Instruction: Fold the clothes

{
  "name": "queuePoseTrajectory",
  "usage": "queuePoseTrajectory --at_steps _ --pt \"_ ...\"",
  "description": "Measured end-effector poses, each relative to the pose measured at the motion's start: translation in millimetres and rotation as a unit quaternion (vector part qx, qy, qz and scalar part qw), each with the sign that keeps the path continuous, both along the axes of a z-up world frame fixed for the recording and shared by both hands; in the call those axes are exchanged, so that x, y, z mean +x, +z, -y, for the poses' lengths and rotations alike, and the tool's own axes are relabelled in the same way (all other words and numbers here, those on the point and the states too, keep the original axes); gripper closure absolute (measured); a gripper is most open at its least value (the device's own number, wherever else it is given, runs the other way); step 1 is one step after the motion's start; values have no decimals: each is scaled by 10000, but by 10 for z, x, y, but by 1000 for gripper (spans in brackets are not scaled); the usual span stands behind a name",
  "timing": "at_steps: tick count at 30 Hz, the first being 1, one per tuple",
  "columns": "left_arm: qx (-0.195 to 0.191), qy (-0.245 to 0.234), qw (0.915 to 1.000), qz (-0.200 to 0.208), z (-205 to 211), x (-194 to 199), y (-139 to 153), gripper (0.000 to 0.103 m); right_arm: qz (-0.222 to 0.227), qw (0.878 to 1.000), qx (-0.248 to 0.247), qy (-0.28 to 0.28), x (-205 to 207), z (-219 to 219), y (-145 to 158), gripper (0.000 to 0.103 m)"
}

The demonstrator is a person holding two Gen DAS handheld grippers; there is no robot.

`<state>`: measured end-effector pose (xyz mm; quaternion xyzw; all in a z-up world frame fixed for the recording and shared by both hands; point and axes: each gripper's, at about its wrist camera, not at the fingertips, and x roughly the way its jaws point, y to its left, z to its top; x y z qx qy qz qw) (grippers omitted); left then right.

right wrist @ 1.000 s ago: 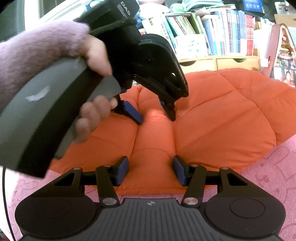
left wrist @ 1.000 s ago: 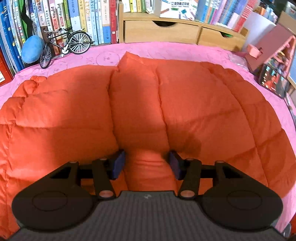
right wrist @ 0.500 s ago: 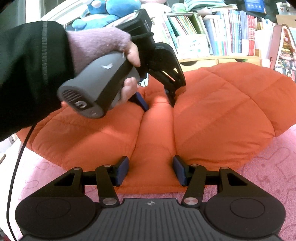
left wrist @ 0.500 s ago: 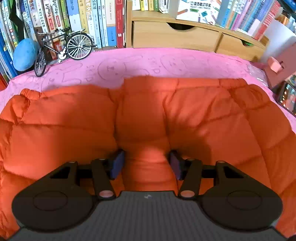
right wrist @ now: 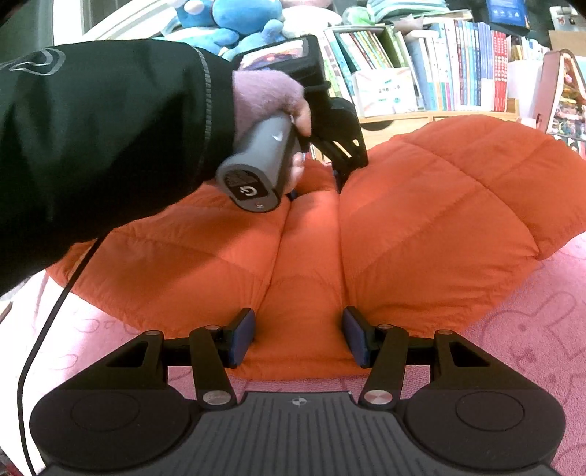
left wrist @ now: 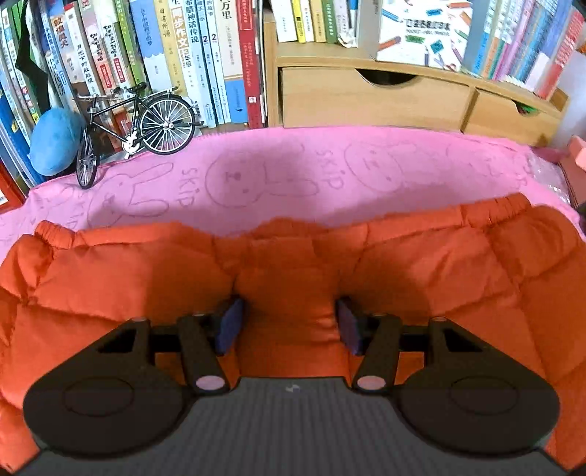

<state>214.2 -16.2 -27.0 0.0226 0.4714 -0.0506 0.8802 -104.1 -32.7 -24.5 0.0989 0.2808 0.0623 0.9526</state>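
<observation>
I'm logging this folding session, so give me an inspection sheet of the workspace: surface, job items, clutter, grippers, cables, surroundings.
Surface: pink towel with bunny drawings, covering the work area.
Job's things: one orange puffer jacket, lying on the towel, bunched into a ridge between the two grippers.
Clutter: model bicycle and blue plush at the far edge, clear of the jacket.
Grippers: left gripper and right gripper each pinch a fold of the jacket.
Cables: black cable hanging below the person's sleeve, over the towel.
Surroundings: bookshelves, wooden drawers, blue stuffed toys.
</observation>
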Motion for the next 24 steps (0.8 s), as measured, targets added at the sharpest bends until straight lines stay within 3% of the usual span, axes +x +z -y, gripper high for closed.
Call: queuePoseTrajectory --at_steps 5,9,13,19,24 --pt "-184 142 9997 -43 -11 179 -58 48 -3 10000 6 6 -51 -6 5 49" --pt "103 186 9997 86 121 280 -109 47 -10 10000 36 10 69 32 -7 49" --pt "-61 225 9997 -28 63 270 71 60 -3 10000 68 17 88 54 -13 49" --pt "-469 -507 9975 129 -188 -454 483 61 10 10000 98 7 127 76 -22 49" --pt "-454 -900 9949 0 -300 -1151 512 61 21 9999 125 -2 175 101 -25 49"
